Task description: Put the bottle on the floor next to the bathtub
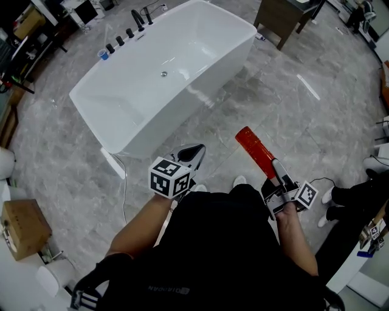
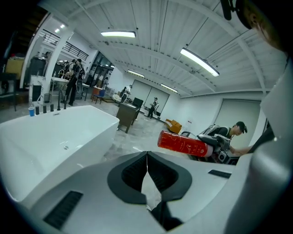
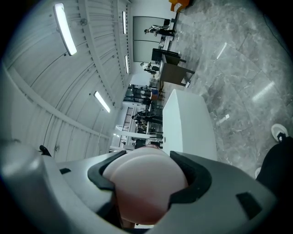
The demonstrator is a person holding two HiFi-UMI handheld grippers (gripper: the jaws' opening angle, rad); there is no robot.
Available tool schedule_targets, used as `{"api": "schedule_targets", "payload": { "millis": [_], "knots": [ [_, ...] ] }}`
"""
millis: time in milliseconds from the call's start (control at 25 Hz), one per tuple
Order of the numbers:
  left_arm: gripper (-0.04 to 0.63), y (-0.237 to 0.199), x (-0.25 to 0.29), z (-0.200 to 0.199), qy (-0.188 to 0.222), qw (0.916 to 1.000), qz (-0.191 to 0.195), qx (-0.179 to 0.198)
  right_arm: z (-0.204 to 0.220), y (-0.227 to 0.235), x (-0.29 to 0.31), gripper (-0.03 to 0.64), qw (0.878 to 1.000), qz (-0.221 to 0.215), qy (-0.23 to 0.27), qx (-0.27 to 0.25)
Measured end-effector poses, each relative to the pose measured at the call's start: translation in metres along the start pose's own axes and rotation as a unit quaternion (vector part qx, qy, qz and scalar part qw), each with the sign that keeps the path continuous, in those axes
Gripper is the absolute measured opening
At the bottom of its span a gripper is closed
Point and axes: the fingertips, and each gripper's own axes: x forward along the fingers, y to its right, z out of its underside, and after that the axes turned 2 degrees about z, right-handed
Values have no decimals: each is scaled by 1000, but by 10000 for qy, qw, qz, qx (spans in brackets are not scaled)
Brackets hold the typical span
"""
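The red bottle (image 1: 254, 147) with a pale cap sticks out forward and up from my right gripper (image 1: 278, 175), which is shut on its cap end. In the right gripper view the pale cap (image 3: 147, 182) fills the space between the jaws of the right gripper (image 3: 146, 176). My left gripper (image 1: 196, 149) hangs over the floor near the tub's near corner, shut and holding nothing. The left gripper view shows the jaws of the left gripper (image 2: 147, 157) meeting, with the red bottle (image 2: 182, 143) beyond them. The white bathtub (image 1: 130, 115) stands ahead on the grey marble floor.
Black taps (image 1: 137, 23) and a blue cup (image 1: 103, 54) sit on the tub's far rim. A brown cabinet (image 1: 284, 18) stands beyond the tub, and a cardboard box (image 1: 23, 226) at the left. A white cable (image 1: 125, 185) runs along the floor. Another person's legs (image 1: 349, 197) are at the right.
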Motion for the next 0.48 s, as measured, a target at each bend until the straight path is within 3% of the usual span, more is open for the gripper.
{"api": "schedule_targets", "payload": {
  "millis": [480],
  "knots": [
    [17,14,78,-49,419,9957,-780,-269,-103,21,37,316,9947,-34,-1018,-110]
  ]
}}
